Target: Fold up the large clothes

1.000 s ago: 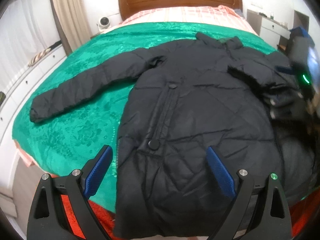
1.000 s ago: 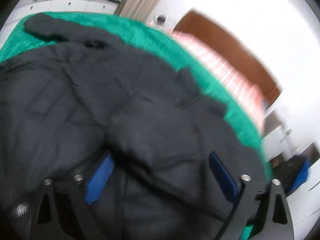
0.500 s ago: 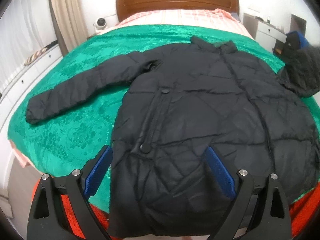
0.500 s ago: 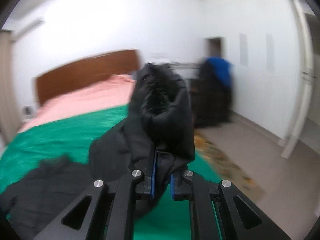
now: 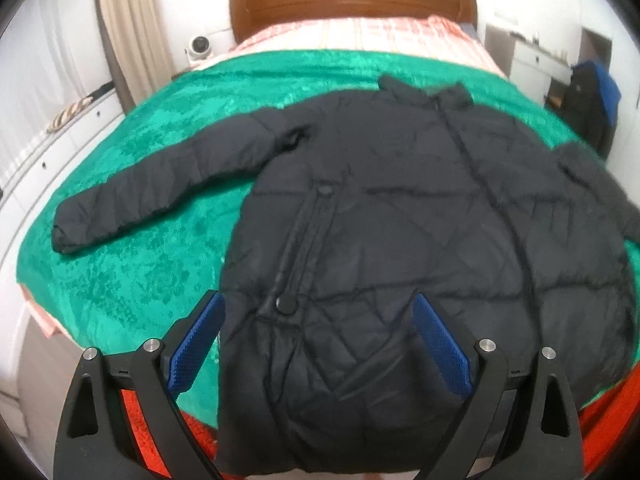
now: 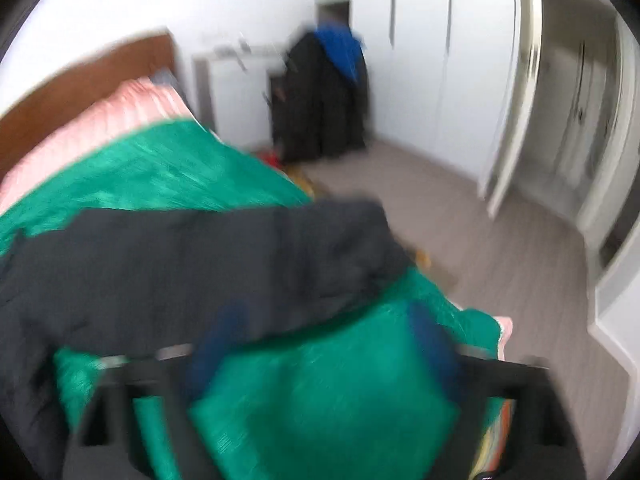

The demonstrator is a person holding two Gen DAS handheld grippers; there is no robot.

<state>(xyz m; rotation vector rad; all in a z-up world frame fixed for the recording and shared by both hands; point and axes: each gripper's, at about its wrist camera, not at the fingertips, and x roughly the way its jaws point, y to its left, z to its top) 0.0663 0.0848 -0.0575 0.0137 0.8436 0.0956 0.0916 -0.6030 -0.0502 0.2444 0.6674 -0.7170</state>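
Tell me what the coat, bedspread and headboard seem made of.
Coat: dark quilted synthetic shell, probably padded; stitched diamond panels, slight sheen. Bedspread: green plush or velvet-like fabric; mottled shiny pile. Headboard: brown wood, or wood veneer, with a smooth polished look.

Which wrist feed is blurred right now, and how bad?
Right wrist view: heavy motion smear, the right gripper and black jacket edges streaked. Left wrist view: mostly sharp, quilting readable on the jacket, left gripper crisp, fisheye bending the green blanket.
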